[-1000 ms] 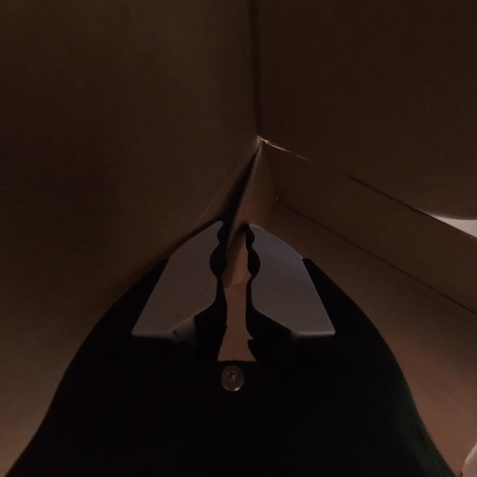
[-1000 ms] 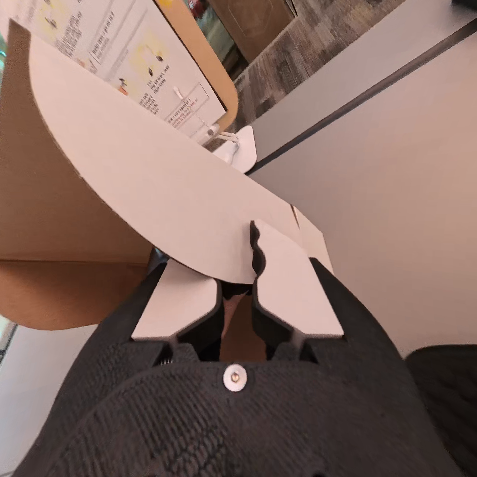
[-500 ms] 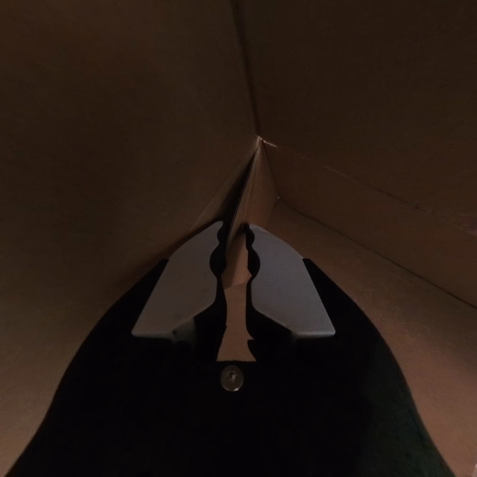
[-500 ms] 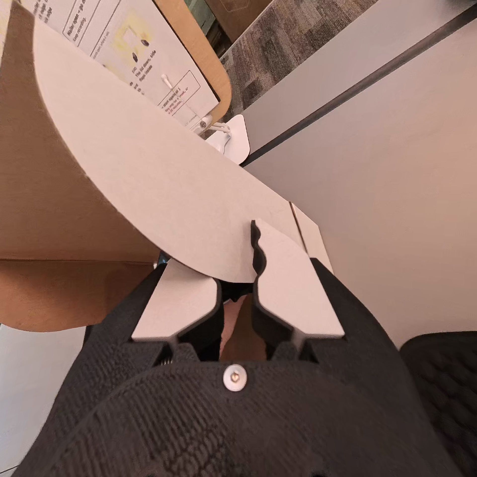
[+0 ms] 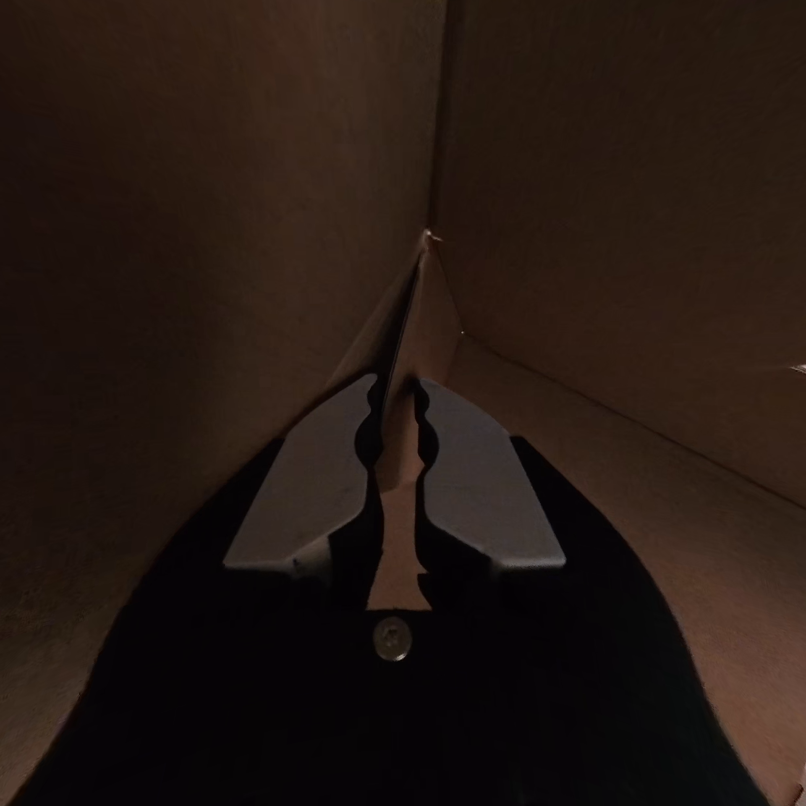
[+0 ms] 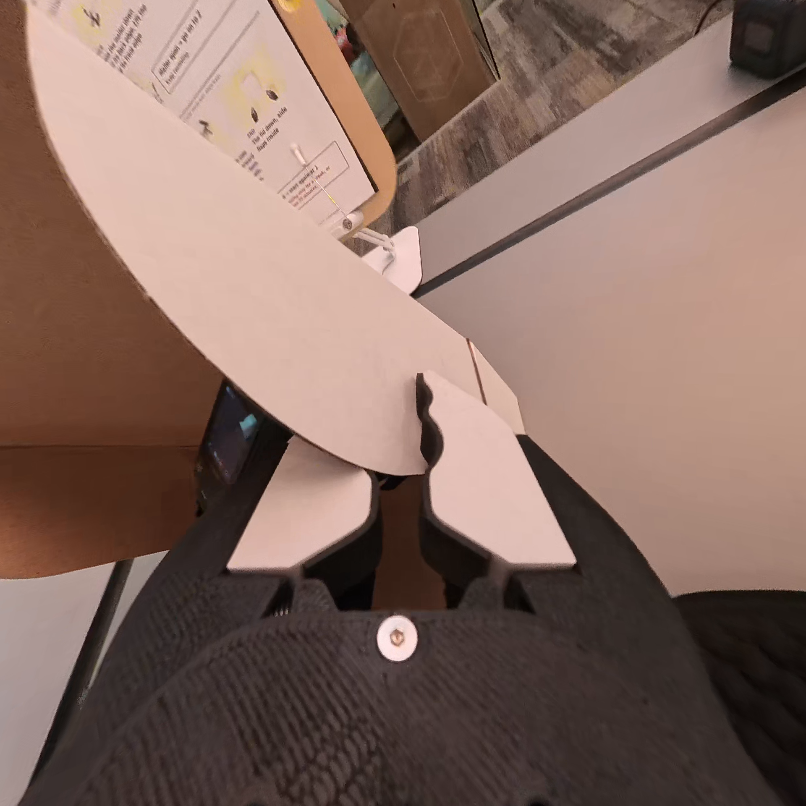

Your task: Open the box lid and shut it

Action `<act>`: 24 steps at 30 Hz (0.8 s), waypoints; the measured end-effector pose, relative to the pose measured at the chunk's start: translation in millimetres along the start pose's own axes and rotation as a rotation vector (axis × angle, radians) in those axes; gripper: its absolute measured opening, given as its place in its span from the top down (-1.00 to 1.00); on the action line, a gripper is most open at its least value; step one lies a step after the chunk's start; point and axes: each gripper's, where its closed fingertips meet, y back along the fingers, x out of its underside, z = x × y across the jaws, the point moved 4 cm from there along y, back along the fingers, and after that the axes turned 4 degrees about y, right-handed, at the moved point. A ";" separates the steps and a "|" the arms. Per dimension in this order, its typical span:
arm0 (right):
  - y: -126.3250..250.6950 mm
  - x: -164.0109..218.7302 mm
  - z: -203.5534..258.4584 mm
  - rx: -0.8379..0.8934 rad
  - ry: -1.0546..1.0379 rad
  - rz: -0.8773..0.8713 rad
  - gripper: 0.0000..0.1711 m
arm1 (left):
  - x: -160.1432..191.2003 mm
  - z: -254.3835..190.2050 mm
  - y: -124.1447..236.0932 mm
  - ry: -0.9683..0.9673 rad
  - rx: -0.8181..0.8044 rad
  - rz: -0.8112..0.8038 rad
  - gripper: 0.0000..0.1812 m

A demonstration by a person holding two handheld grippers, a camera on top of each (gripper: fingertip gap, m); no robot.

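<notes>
In the left wrist view I am inside the dim brown cardboard box (image 5: 610,174). My left gripper (image 5: 394,386) is shut on the thin edge of a side flap (image 5: 405,314) that runs up to the box corner. In the right wrist view my right gripper (image 6: 403,394) is shut on the corner of the white-faced lid (image 6: 261,283). Its right finger (image 6: 475,471) lies on top and the left fingertip is hidden under the lid. The lid's brown underside (image 6: 87,305) shows at left.
A rounded board with a printed sheet (image 6: 261,131) stands on a white base (image 6: 403,257) on the grey table (image 6: 654,349). A dark screen (image 6: 227,440) sits under the lid. A black device (image 6: 767,39) is at top right, and a cardboard box (image 6: 427,61) on the carpet.
The bright gap at the right of the left wrist view has shrunk to a sliver and the box interior is darker. The right view has shifted, showing more floor. Both grips are unchanged.
</notes>
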 end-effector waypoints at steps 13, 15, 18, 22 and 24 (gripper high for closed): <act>3.8 9.2 -4.2 0.008 0.054 -0.065 0.85 | -36.0 -18.0 87.5 -0.231 -0.050 -0.328 0.88; 5.2 11.4 -5.0 -0.002 0.054 -0.066 0.86 | -25.4 -26.0 115.3 -0.186 -0.061 -0.317 0.75; 7.7 14.6 -7.4 -0.029 0.060 -0.070 0.85 | 2.3 -30.4 172.5 -0.092 -0.172 -0.340 0.62; 11.1 24.0 -11.8 -0.042 0.107 -0.076 0.84 | 35.4 -23.3 271.8 0.075 -0.346 -0.607 0.65; 12.1 30.2 -14.2 -0.033 0.129 -0.075 0.84 | 50.4 -10.4 312.1 0.117 -0.466 -0.713 0.61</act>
